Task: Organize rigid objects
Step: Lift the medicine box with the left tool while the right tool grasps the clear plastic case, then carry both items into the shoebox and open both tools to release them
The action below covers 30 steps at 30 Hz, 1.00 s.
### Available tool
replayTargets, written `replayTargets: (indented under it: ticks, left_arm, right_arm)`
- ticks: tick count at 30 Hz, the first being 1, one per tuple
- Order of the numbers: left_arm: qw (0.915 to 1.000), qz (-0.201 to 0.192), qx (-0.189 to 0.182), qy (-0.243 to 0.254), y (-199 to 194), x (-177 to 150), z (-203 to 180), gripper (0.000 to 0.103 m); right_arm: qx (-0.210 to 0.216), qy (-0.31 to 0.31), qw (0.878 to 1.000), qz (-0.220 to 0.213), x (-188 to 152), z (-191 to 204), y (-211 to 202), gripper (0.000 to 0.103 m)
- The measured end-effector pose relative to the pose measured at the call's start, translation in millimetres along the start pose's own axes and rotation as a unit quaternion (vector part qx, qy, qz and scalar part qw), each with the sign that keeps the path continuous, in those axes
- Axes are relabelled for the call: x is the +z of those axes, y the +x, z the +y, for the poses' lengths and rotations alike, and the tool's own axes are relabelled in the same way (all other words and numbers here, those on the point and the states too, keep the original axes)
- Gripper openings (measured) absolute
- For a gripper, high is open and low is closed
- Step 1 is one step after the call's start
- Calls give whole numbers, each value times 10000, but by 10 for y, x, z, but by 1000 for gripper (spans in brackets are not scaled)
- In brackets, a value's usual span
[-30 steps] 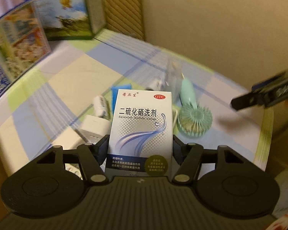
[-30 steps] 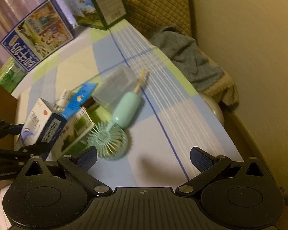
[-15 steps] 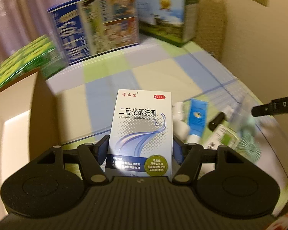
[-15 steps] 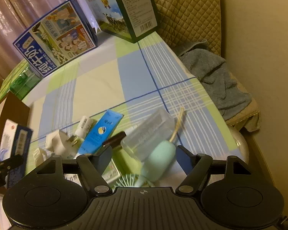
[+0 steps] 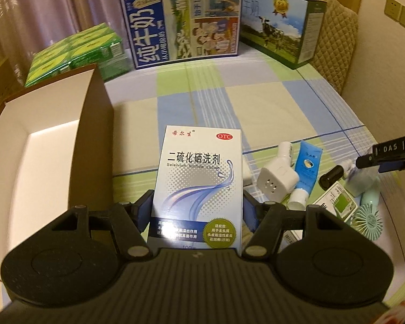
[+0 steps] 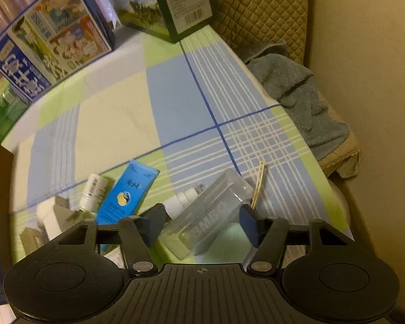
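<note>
My left gripper (image 5: 197, 212) is shut on a white and blue lotion box (image 5: 199, 181), held upright above the checked tablecloth. An open cardboard box (image 5: 40, 145) stands just to its left. In the right wrist view my right gripper (image 6: 202, 226) is low over a pile of small items. Its jaws are closing, with a clear plastic case (image 6: 210, 210) lying slanted between them. The left pad still shows a small gap to the case. The right gripper (image 5: 386, 154) also shows at the right edge of the left wrist view.
Around the case lie a blue tube (image 6: 127, 191), a small white bottle (image 6: 93, 189), a white plug adapter (image 5: 276, 178), a dark vial (image 5: 333, 174) and a mint hand fan (image 5: 368, 221). Milk cartons (image 5: 181, 19) line the far edge. A grey towel (image 6: 297, 89) hangs off the right side.
The left gripper swung and rolled, lotion box still gripped, so the cardboard box came into view. The right gripper moved forward and down over the clear case, and its jaws narrowed.
</note>
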<state>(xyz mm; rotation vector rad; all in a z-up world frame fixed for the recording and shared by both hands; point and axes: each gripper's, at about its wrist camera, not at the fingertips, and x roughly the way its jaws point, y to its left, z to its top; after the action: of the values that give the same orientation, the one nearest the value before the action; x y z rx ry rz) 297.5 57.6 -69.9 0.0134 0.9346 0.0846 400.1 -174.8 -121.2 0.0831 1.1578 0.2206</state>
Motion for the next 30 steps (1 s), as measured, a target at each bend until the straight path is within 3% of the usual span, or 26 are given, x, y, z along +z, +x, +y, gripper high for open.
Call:
replayTargets:
  ticks: [7, 22, 30]
  left_arm:
    - [9998, -5, 99, -143, -64, -32, 55, 62]
    - [9995, -199, 101, -245, -238, -48, 125, 62]
    - [9985, -466, -38, -289, -464, -32, 242, 62]
  right_arm:
    - [-20, -351, 9993, -134, -12, 39, -33, 27]
    - [170, -601, 9959, -654, -110, 40, -481, 27]
    - [746, -888, 9897, -841, -204, 436, -911, 27]
